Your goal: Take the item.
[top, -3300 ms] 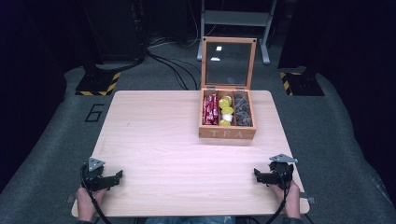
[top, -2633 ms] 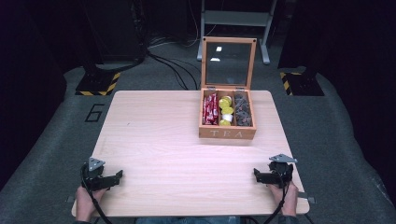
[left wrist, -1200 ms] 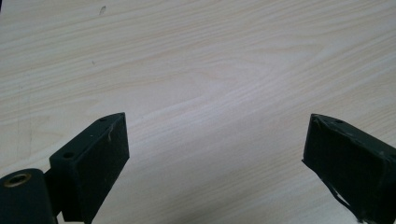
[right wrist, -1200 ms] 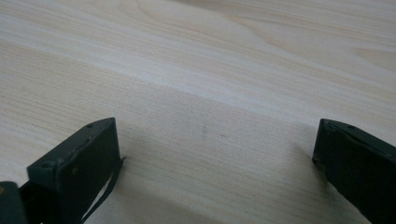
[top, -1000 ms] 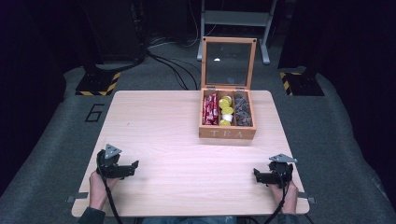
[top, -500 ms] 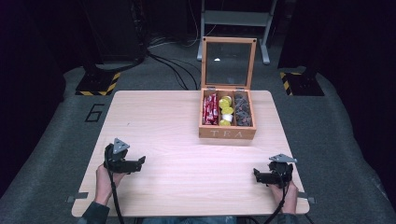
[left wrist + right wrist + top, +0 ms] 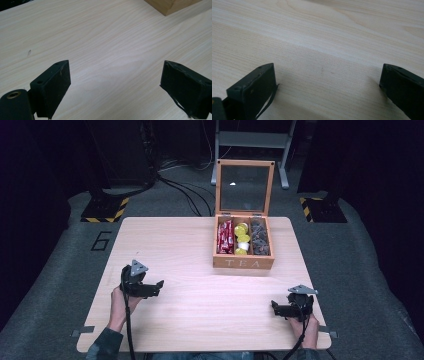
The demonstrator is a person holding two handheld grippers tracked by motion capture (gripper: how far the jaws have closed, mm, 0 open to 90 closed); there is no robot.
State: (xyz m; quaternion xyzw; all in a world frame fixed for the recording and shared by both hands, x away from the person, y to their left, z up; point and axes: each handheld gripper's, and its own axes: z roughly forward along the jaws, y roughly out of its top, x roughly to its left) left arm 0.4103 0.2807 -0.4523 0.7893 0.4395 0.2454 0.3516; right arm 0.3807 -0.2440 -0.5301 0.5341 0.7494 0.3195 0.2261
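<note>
Two black jaws of the left gripper (image 7: 115, 85) stand wide apart with bare wood grain between them, and nothing is held. The right gripper (image 7: 327, 87) is the same: its jaws are spread over the pale counter (image 7: 200, 245), empty. In the high view the left gripper (image 7: 150, 287) sits over the near left part of the counter, pointing right, with a hand (image 7: 119, 302) behind it and a dark sleeve (image 7: 102, 347) at the near edge. The right gripper (image 7: 280, 307) lies near the near right corner, pointing left, held by the other hand (image 7: 307, 330). Toward the far right of the counter stands a wooden tea box (image 7: 243, 262), well apart from both grippers, its glass lid (image 7: 245, 187) raised upright. Its three compartments hold red packets (image 7: 224, 237) on the left, yellow and white pods (image 7: 242, 237) in the middle and dark packets (image 7: 260, 240) on the right. A corner of the box (image 7: 170, 5) shows at the far edge of the left gripper view.
</note>
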